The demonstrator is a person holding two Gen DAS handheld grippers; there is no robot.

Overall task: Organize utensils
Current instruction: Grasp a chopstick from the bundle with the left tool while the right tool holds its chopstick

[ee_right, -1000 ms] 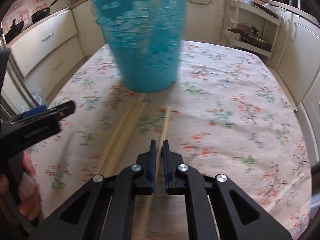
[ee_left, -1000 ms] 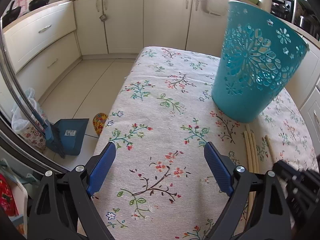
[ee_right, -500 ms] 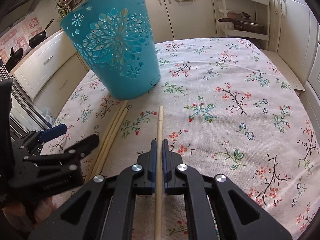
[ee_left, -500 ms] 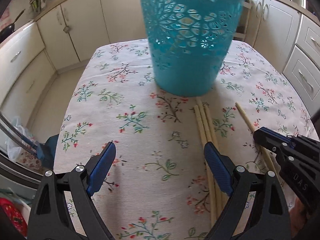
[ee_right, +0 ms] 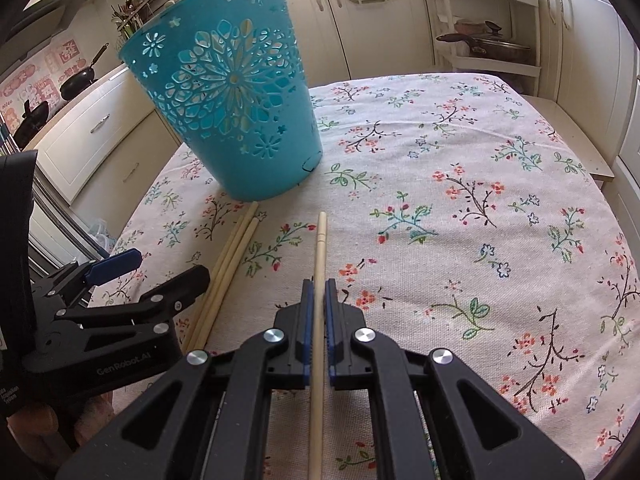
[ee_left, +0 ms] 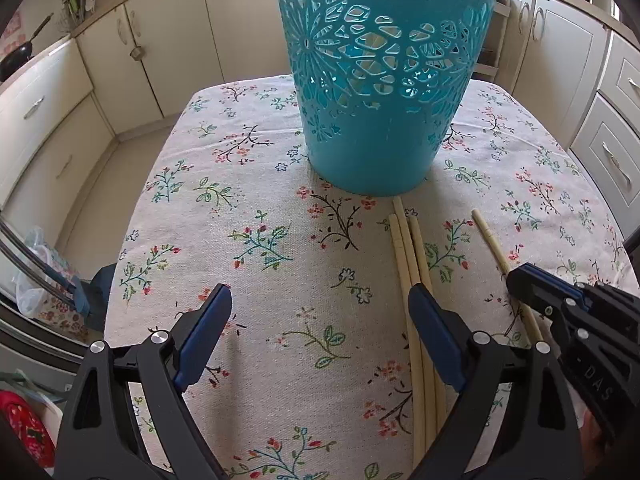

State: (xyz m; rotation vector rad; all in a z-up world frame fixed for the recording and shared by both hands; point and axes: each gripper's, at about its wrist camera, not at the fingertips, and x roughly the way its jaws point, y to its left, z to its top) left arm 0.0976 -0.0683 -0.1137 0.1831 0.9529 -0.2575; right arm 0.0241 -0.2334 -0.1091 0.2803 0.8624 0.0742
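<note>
A teal cut-out basket (ee_left: pixel 384 80) stands upright on the floral tablecloth; it also shows in the right wrist view (ee_right: pixel 236 108). Three wooden chopsticks (ee_left: pixel 408 248) lie side by side in front of it, also seen from the right wrist (ee_right: pixel 228 248). My right gripper (ee_right: pixel 319 284) is shut on a single chopstick (ee_right: pixel 320 248) that points toward the basket; from the left wrist this chopstick (ee_left: pixel 490 240) runs into the right gripper (ee_left: pixel 520 280). My left gripper (ee_left: pixel 320 300) is open and empty, its right finger (ee_left: pixel 432 328) over the three chopsticks.
The table (ee_right: pixel 480 200) is covered by a floral cloth, with its left edge (ee_left: pixel 132 240) dropping to the kitchen floor. Cream cabinets (ee_left: pixel 140 60) surround it. A shelf with pans (ee_right: pixel 488 44) stands at the back right.
The left gripper has swung right and nearer, so the basket is now straight ahead and the three chopsticks are under its right finger. The right gripper stays shut on the single chopstick.
</note>
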